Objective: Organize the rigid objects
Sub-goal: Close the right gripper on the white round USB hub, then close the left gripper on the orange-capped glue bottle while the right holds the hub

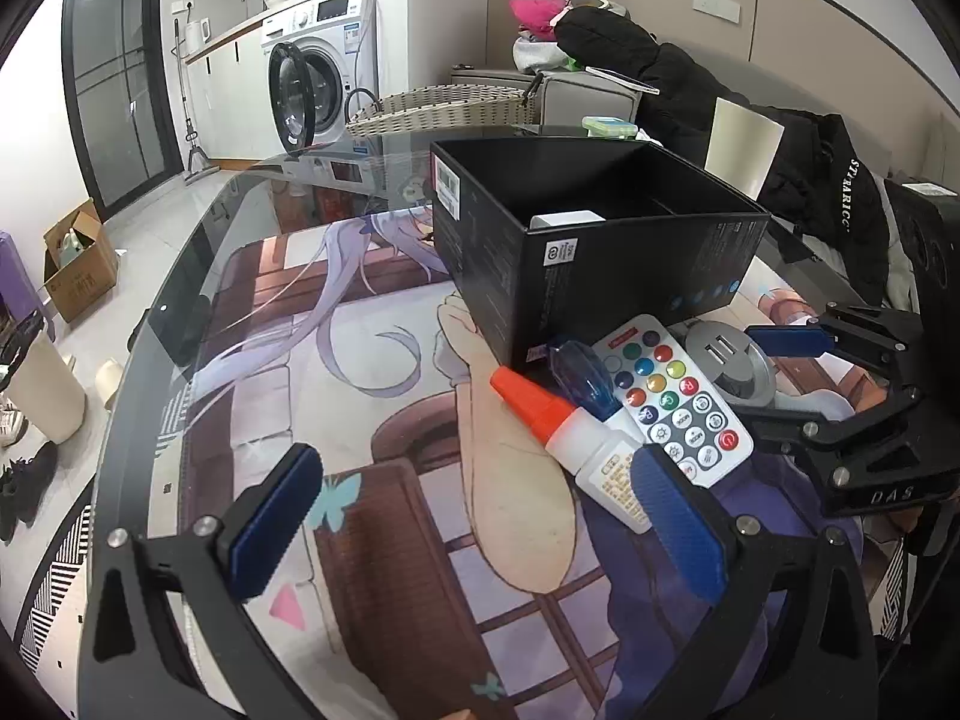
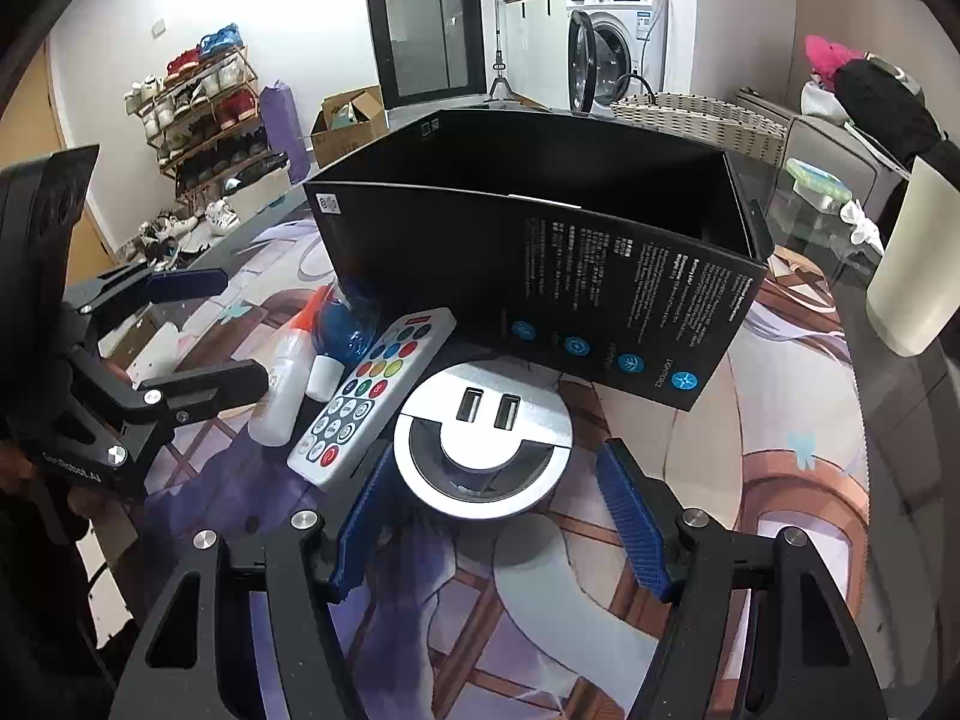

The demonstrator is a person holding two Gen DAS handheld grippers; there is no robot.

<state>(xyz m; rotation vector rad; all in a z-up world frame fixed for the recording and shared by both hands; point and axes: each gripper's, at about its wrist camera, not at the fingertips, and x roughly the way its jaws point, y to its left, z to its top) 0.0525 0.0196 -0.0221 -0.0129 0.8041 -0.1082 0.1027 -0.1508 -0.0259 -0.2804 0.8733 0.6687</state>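
Observation:
An open black box (image 1: 600,252) (image 2: 540,264) stands on the printed mat, with a white item (image 1: 567,219) inside. In front of it lie a white remote (image 1: 678,399) (image 2: 372,396), a glue bottle with an orange cap (image 1: 576,450) (image 2: 282,384), a blue-capped item (image 1: 585,381) (image 2: 345,330) and a round silver USB hub (image 1: 729,363) (image 2: 483,450). My left gripper (image 1: 480,522) is open, its right pad beside the glue bottle. My right gripper (image 2: 501,519) is open, its fingers on either side of the near part of the hub.
A glass table (image 1: 198,276) carries the mat. A wicker basket (image 1: 444,108) stands behind the box. A cream cup (image 2: 918,276) stands at the right. Dark clothes (image 1: 828,180) lie at the far right. A washing machine (image 1: 318,78) and shoe rack (image 2: 204,114) stand beyond.

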